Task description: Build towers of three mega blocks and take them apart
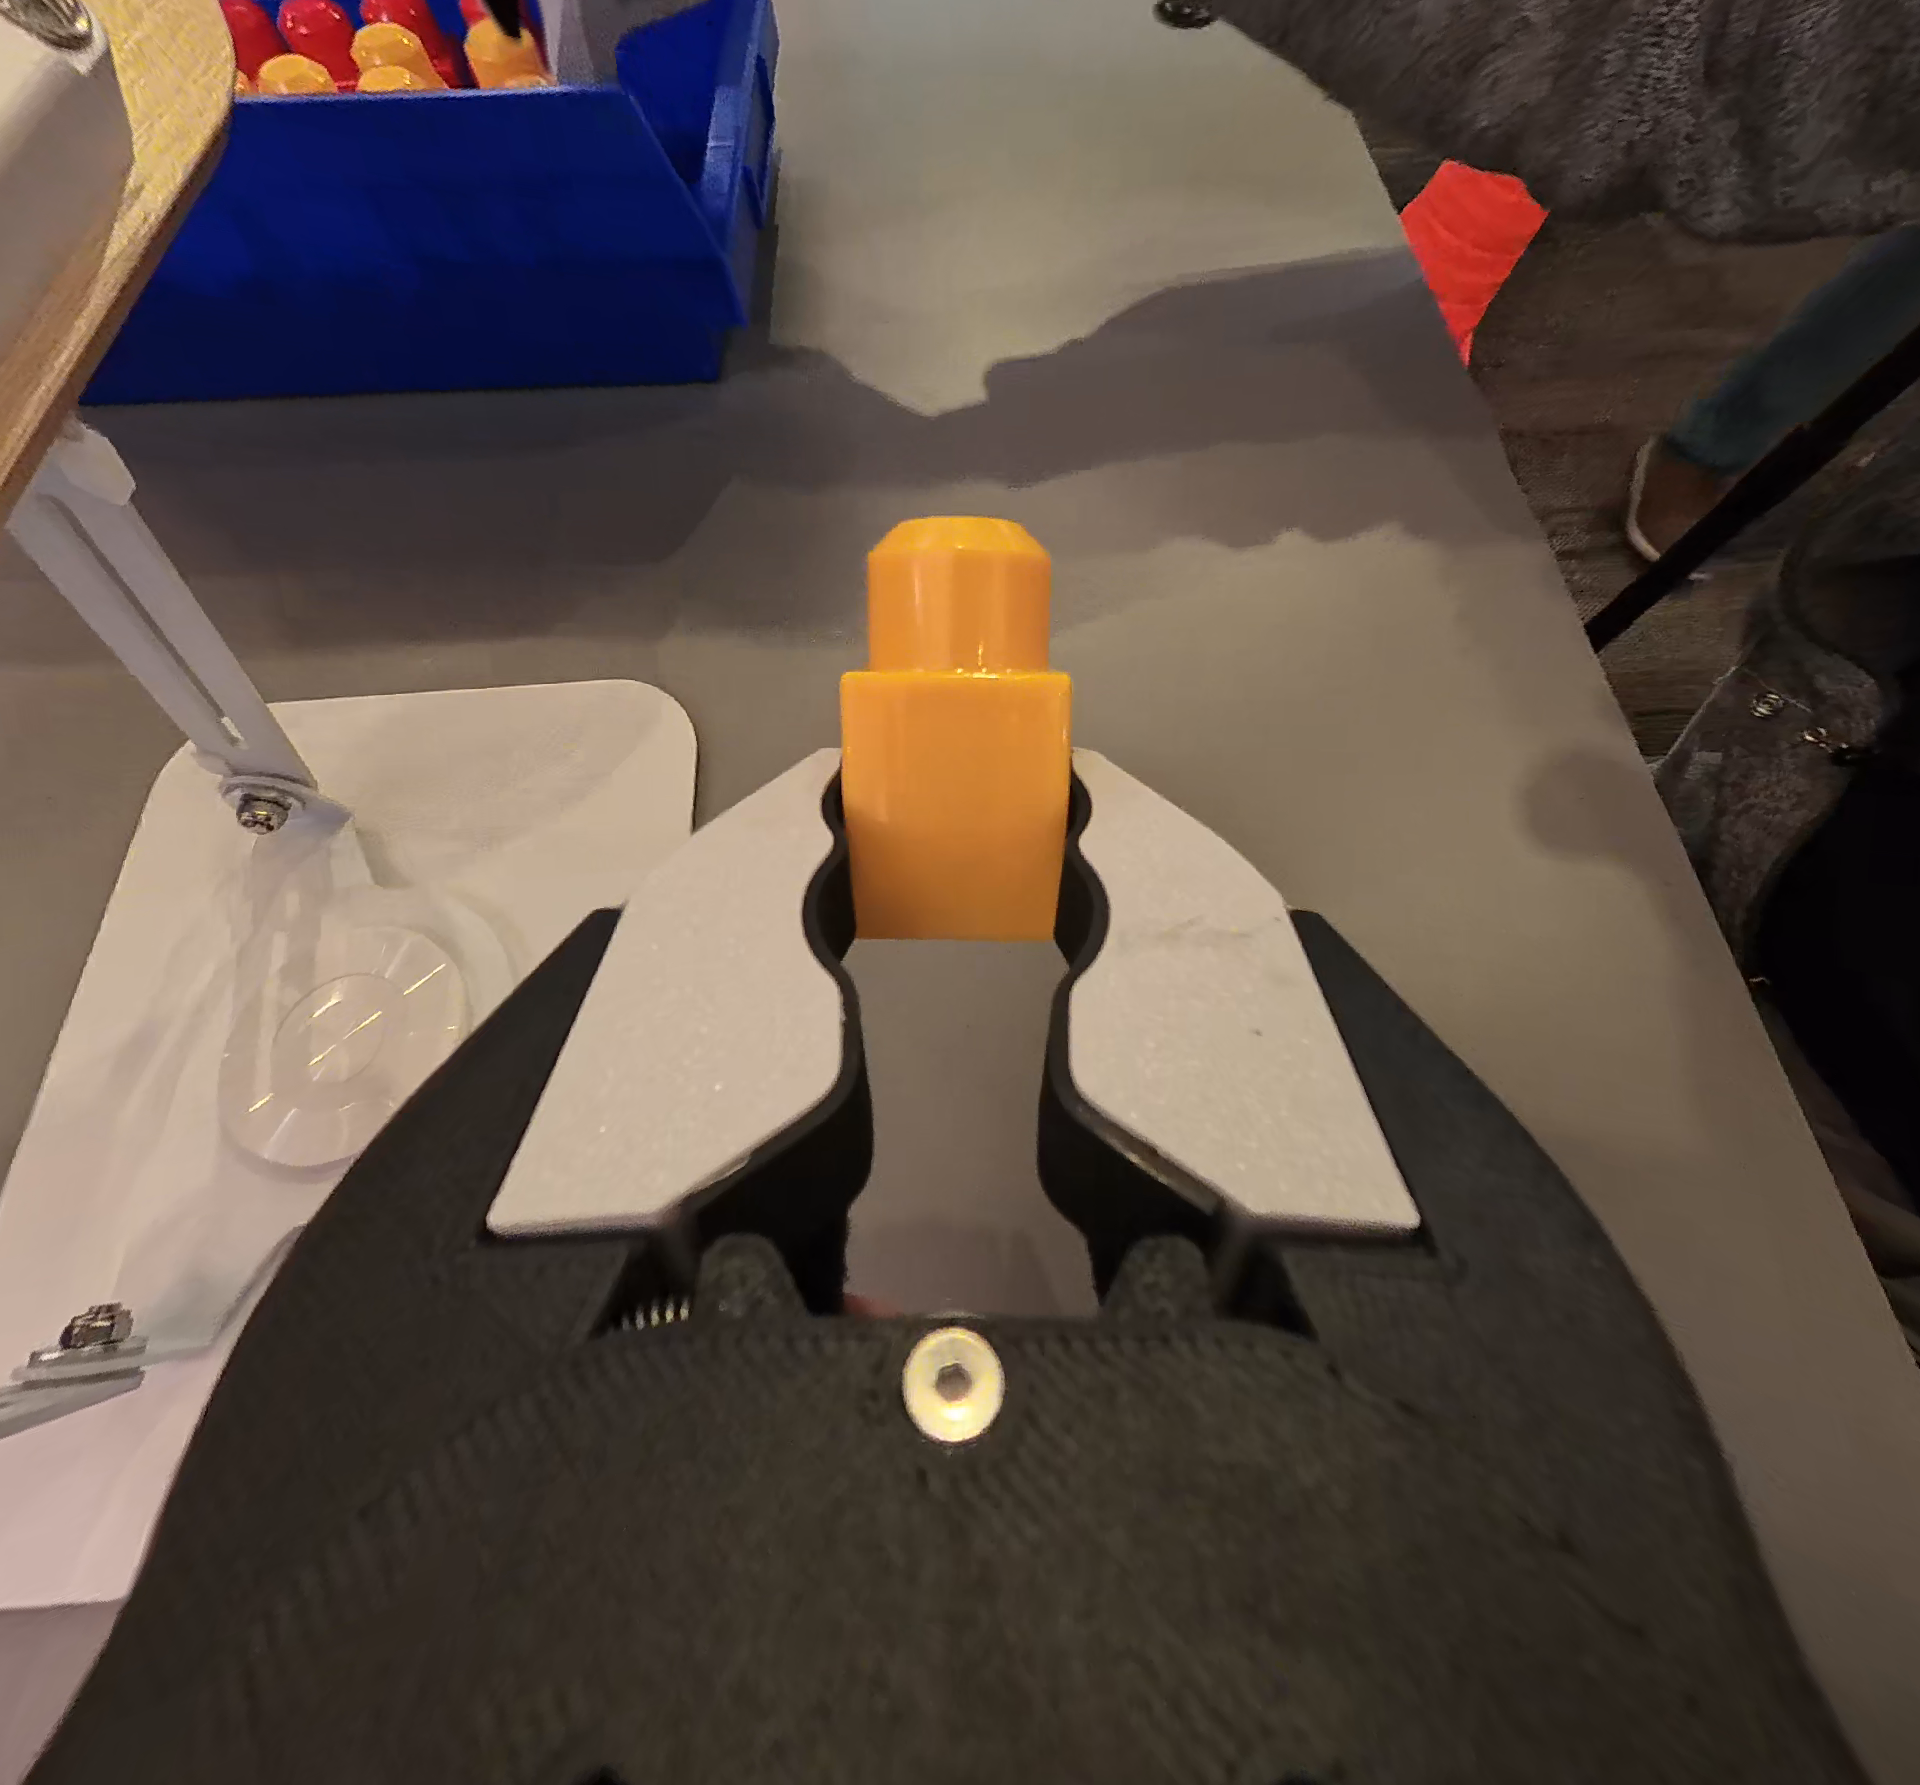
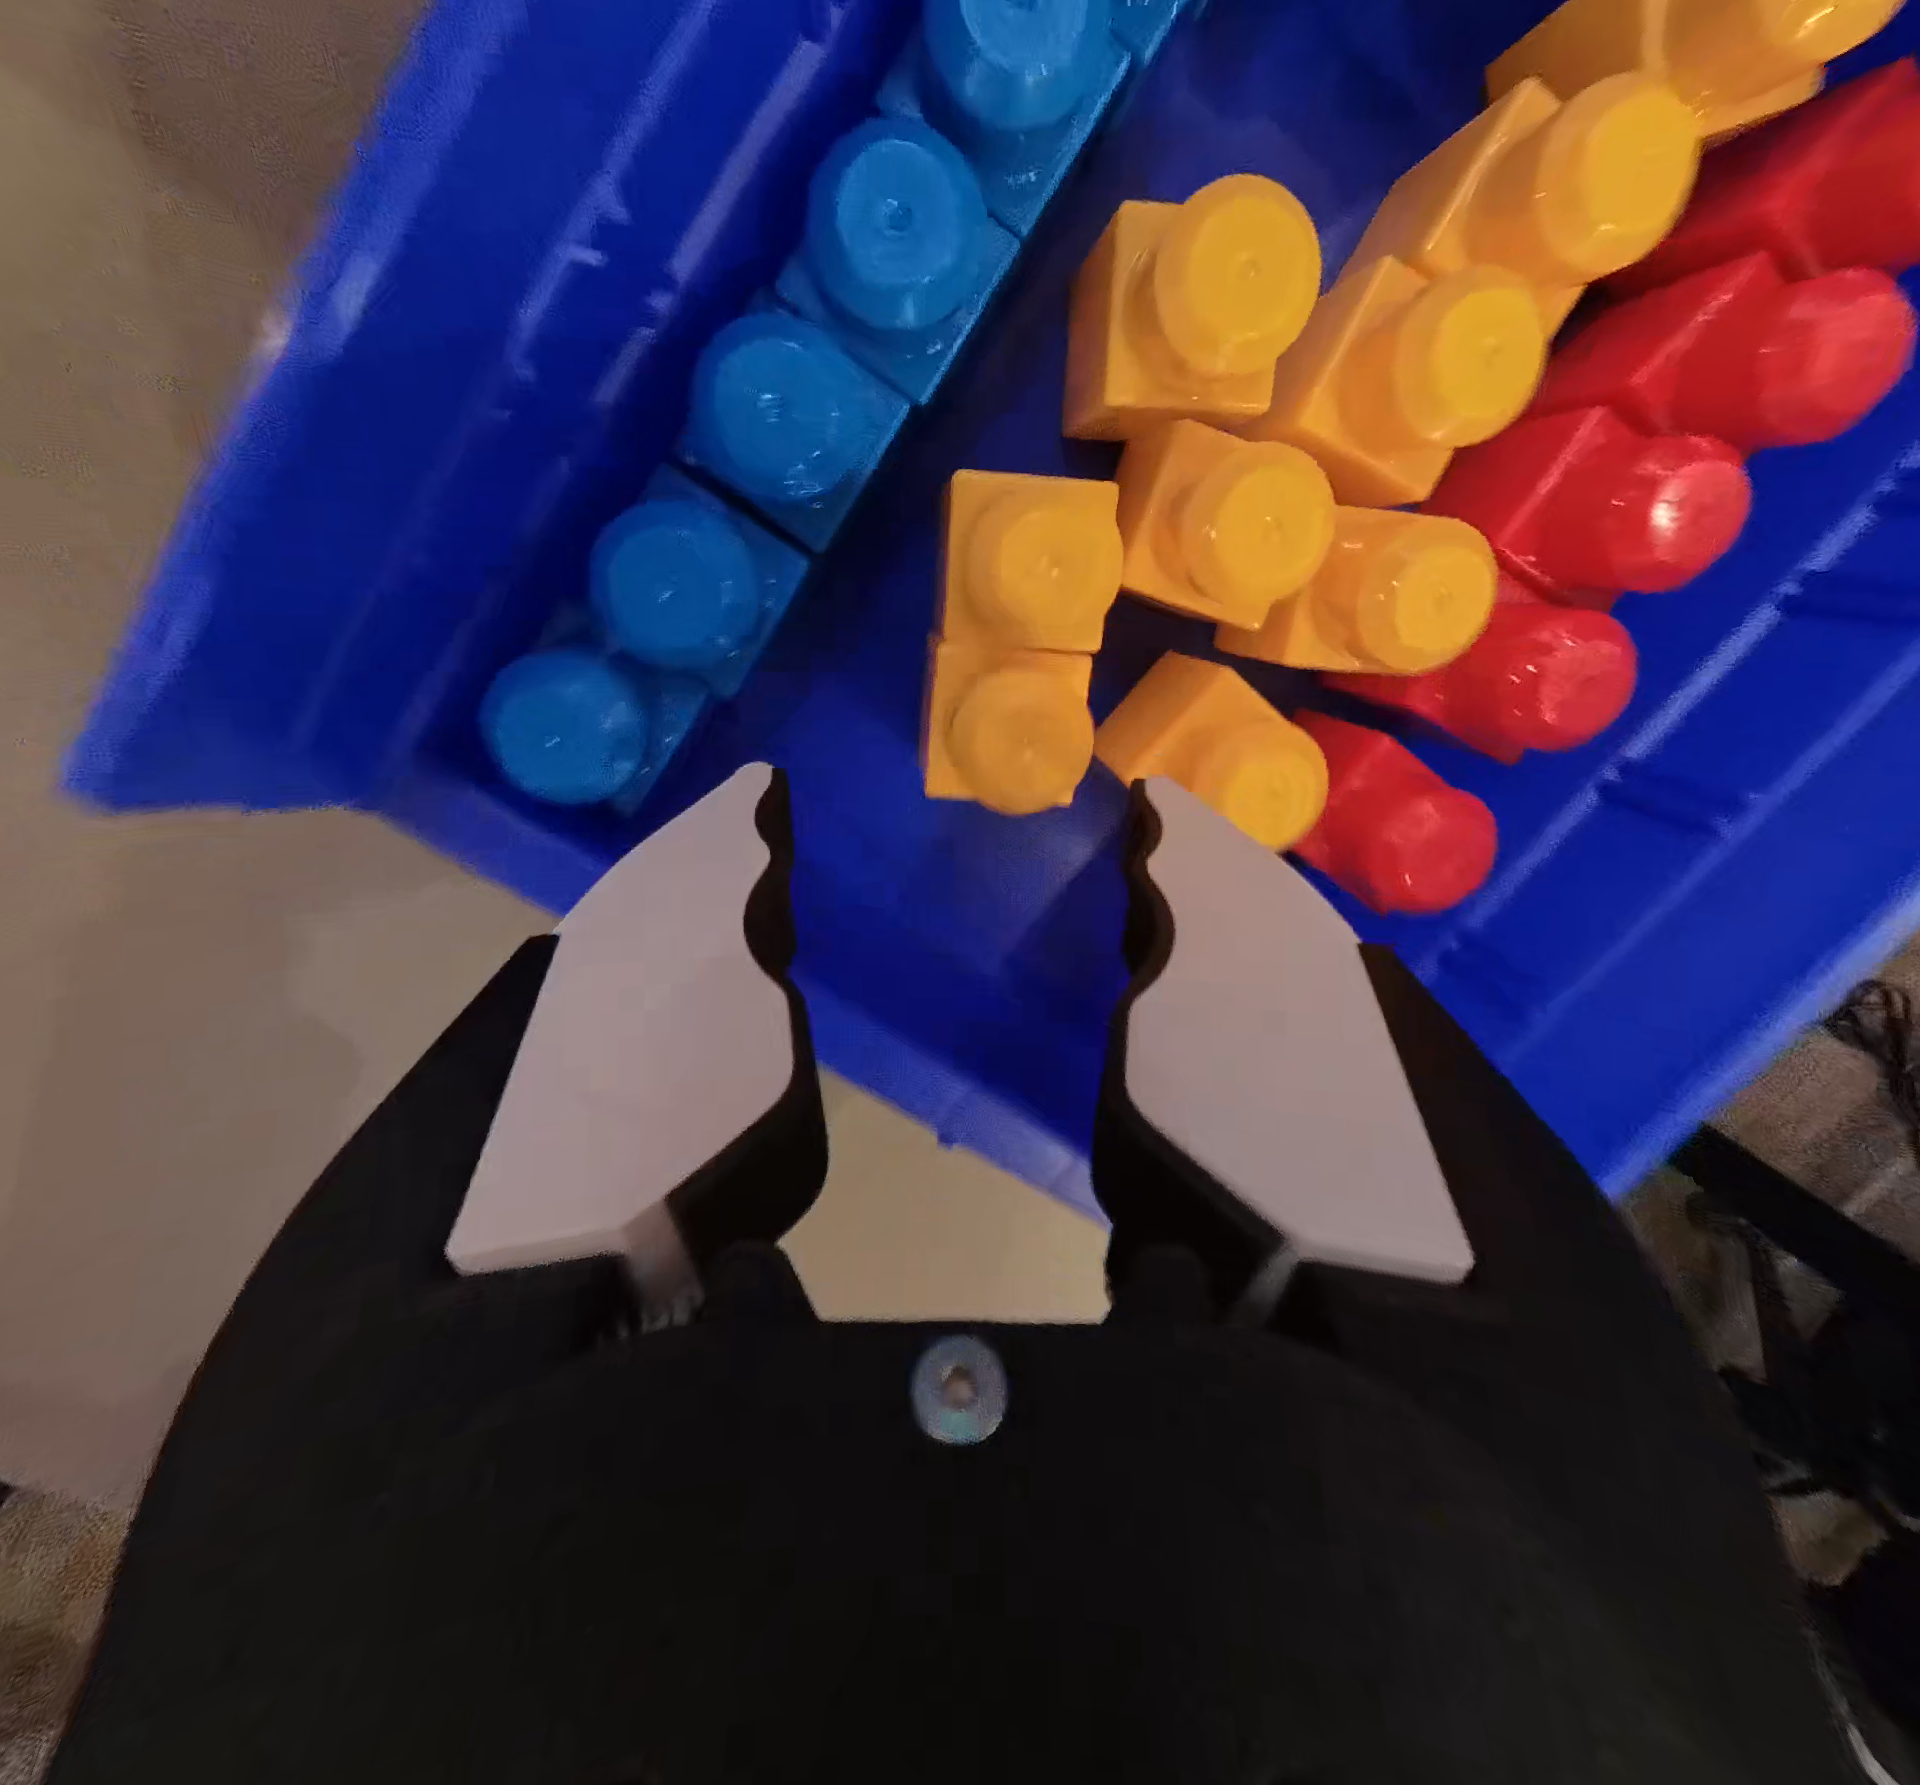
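My left gripper (image 1: 956,842) is shut on an orange mega block (image 1: 956,759), both pads pressing its sides, stud pointing away from me over the grey table (image 1: 1143,488). My right gripper (image 2: 956,800) is open and empty above the blue bin (image 2: 436,301). The bin holds a row of blue blocks (image 2: 790,405), a cluster of orange blocks (image 2: 1226,509) and red blocks (image 2: 1621,509). The nearest orange block (image 2: 1013,733) lies just beyond my right fingertips, not between the pads. The bin also shows in the left wrist view (image 1: 436,218) at the far left.
A white pad (image 1: 499,800) with a clear plastic stand (image 1: 343,1008) lies left of my left gripper. A wooden edge (image 1: 114,208) overhangs at the upper left. A red object (image 1: 1470,229) sits off the table's right edge. A person's shoe (image 1: 1662,499) is on the floor. Across from one pair of fingers to the other is roughly 35 cm.
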Demonstrator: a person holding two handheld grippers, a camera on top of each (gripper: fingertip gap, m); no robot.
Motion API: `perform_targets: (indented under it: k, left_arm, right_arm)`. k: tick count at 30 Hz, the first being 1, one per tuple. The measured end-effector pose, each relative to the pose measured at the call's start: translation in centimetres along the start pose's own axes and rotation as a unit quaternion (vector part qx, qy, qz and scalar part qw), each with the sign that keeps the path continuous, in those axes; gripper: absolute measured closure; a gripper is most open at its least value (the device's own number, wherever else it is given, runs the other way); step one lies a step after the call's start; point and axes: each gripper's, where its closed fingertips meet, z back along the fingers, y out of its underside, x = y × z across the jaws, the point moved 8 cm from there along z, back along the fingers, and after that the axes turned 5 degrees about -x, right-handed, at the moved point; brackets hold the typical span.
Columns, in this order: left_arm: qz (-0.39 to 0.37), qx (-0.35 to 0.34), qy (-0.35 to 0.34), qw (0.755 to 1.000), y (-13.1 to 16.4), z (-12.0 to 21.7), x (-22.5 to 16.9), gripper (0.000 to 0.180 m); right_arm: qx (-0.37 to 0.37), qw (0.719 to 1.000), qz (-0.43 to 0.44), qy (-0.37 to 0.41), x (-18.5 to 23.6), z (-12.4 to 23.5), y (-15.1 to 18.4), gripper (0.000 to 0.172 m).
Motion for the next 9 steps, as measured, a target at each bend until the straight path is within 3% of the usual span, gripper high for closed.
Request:
perform_targets:
  k: [4,9]
  left_arm:
    - [-0.034,0.002,-0.042,0.999,-0.7,-0.1,-0.3,0.145]
    - [-0.111,0.012,-0.148,0.983,-2.2,-0.8,-1.1,0.145]
  right_arm:
    - [-0.092,0.995,0.023,0.01,3.2,5.4,0.0,0.114]
    - [-0.275,0.946,0.043,-0.164,13.1,9.3,-1.4,0.124]
